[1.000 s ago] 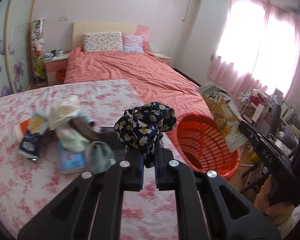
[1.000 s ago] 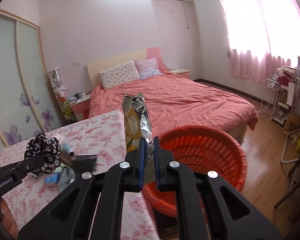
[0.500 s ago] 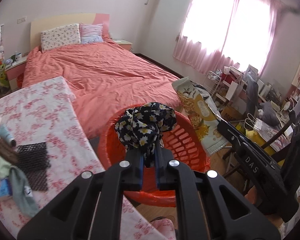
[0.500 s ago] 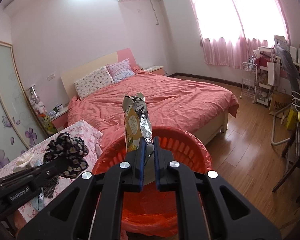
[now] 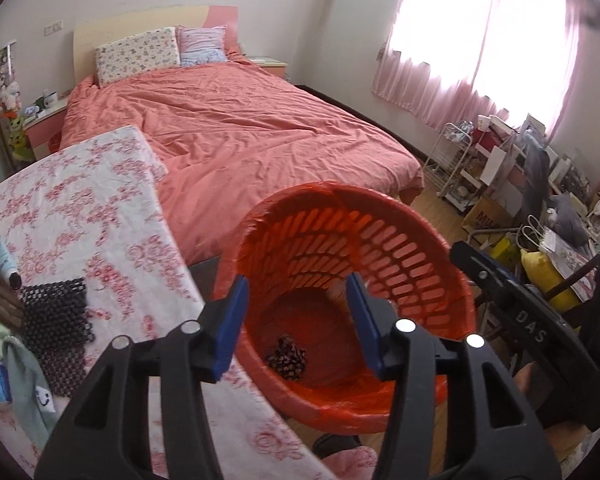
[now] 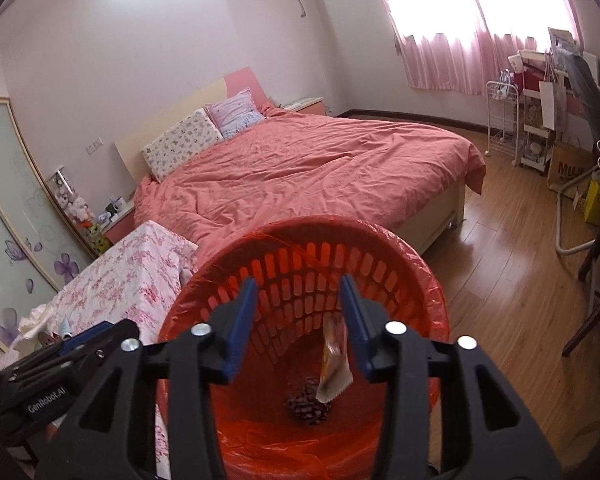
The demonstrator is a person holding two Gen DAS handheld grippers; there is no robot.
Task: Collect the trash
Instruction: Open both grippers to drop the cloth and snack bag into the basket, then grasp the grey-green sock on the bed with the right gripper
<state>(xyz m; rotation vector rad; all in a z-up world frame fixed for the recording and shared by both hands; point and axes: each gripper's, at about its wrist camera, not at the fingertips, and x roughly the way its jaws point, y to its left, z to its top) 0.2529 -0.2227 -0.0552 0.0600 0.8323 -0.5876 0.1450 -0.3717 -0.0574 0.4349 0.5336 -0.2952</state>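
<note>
At the bottom of the orange basket [image 5: 400, 256], which is lined with a thin orange plastic bag, lies a dark floral cloth bundle [image 5: 286, 357], also seen from the right wrist view as a dark patterned lump [image 6: 308, 400] on the liner. In that view a snack wrapper [image 6: 334, 368], yellow and silvery, shows inside the basket [image 6: 380, 240] above the bundle, just beside the blue pad of the right fingertip; whether it touches the pad or the basket wall cannot be told. The left hand-held gripper [image 5: 296, 320] is poised over the basket mouth with its jaws spread wide and nothing between them. The right hand-held gripper [image 6: 298, 326] is likewise over the basket, jaws wide apart and holding nothing. Each tool appears in the other's view, the right one at the right edge of the left view and the left one at the lower left of the right view. To the left of the basket stands the tabletop [image 5: 100, 208] under a pink floral cloth, carrying a black mesh mat [image 5: 54, 312], a small blue tube [image 5: 4, 260], a pale green cloth [image 5: 24, 380] and other items cut off by the frame edge. Beyond is a bed [image 5: 240, 136] with a coral cover and two pillows, and a wooden floor [image 6: 512, 288].
</note>
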